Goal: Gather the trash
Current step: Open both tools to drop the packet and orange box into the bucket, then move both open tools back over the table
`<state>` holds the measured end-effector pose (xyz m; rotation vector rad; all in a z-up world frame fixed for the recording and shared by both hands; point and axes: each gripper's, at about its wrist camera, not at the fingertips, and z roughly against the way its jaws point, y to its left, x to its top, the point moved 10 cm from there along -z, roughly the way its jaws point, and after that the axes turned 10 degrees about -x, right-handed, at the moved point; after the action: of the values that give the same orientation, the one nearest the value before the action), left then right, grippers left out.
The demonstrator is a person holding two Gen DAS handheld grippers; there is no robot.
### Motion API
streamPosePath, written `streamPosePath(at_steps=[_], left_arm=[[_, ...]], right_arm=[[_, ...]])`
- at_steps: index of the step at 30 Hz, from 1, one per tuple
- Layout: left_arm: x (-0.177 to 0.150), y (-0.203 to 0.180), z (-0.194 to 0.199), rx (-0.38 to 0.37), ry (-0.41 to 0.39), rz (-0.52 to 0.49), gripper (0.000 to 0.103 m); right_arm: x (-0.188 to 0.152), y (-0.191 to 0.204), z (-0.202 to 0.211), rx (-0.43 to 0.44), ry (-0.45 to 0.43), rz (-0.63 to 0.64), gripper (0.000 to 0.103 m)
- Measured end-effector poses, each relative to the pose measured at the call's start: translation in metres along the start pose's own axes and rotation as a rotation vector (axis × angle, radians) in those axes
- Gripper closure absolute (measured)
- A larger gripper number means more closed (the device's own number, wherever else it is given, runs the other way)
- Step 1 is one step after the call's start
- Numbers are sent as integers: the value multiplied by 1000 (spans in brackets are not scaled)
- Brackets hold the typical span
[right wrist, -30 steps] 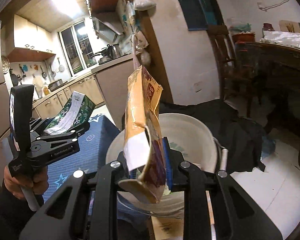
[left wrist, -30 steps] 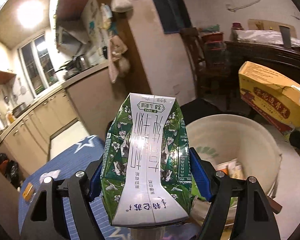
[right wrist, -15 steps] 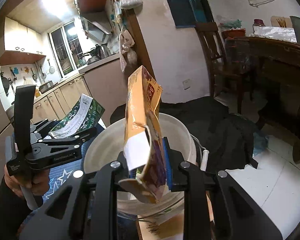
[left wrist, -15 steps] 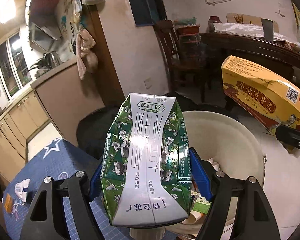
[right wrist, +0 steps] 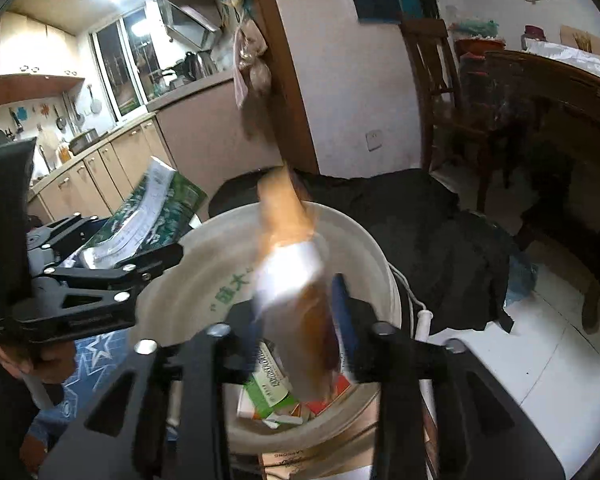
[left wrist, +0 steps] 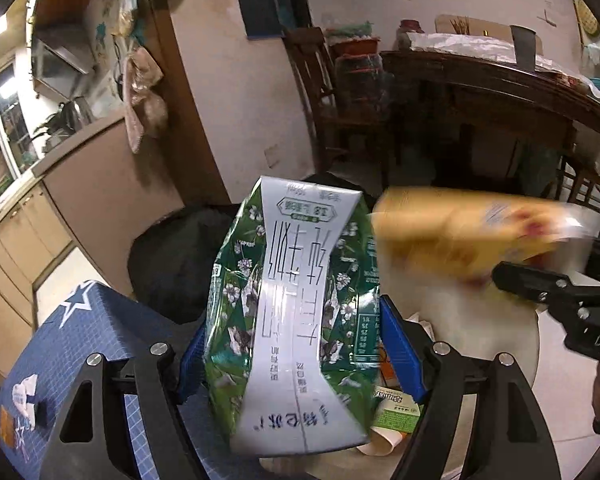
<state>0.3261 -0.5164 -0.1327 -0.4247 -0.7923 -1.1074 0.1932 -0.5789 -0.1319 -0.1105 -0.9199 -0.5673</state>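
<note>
My left gripper is shut on a crushed green-and-white milk carton, held upright beside the white bucket. The right wrist view shows the same carton at the bucket's left rim. Over the bucket, my right gripper has its jaws opening. A yellow box is blurred between them, loose from the pads and tilting down into the bucket. In the left wrist view the yellow box streaks past the right gripper.
Green and red cartons lie inside the bucket. A blue star-patterned table cover is at the left. A black cloth lies behind the bucket, with a wooden chair and a dark table beyond.
The right jaws have spread and the yellow box, gripped upright before, now slips down blurred into the bucket. Both grippers have sunk closer to the bucket; the carton stays gripped.
</note>
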Motion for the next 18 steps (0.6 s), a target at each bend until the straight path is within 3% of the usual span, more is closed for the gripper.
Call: streamPosePath(at_steps=[18], left_arm=[[0,11,2,10,-10,8,21]], right_arm=[[10,7,15,0,-40,-18,54]])
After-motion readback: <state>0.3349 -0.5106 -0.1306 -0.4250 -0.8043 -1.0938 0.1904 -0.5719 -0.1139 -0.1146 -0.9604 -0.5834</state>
